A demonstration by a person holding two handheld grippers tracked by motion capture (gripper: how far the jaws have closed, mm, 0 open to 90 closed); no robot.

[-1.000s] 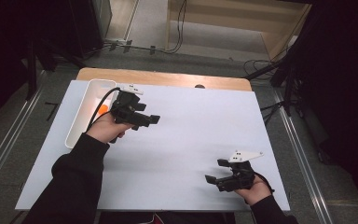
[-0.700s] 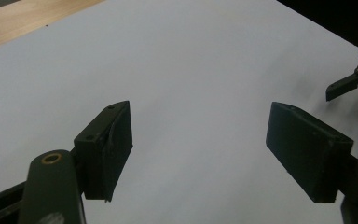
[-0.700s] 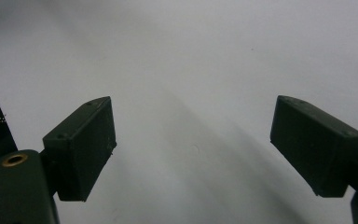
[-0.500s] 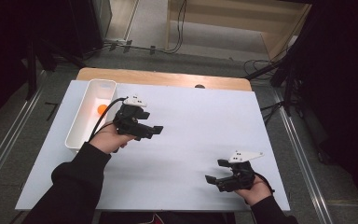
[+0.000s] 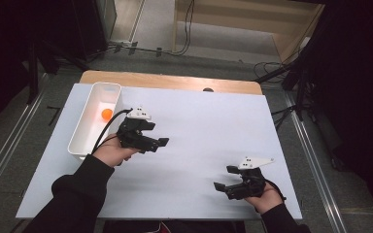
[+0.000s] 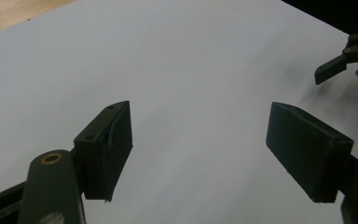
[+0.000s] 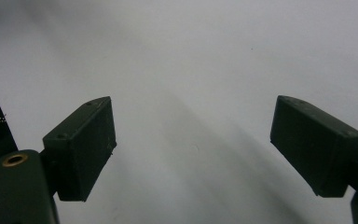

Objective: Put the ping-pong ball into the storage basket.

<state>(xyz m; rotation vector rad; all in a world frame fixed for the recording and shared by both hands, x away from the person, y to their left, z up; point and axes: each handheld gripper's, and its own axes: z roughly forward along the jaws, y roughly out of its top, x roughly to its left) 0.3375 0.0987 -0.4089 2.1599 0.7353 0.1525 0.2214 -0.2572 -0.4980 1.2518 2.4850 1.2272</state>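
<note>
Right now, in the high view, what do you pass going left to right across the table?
white bin holding an orange ball → left gripper, jaws open and empty → right gripper, jaws open and empty

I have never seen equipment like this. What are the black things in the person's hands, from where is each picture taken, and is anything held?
No robot arm is here. A person holds a hand-held grasping tool in each hand: the left tool and the right tool. Each has two black jaws and carries its own small camera.

The high view is from a fixed camera above the table, looking down. The other two pictures come from the cameras on the tools, looking along the jaws. In the left tool's picture the right tool shows at the far right.

On the table lies a white sheet. At its left stands a white tray with an orange ball inside.

Nothing is held: both tools have their jaws apart, with bare sheet between them.
</note>
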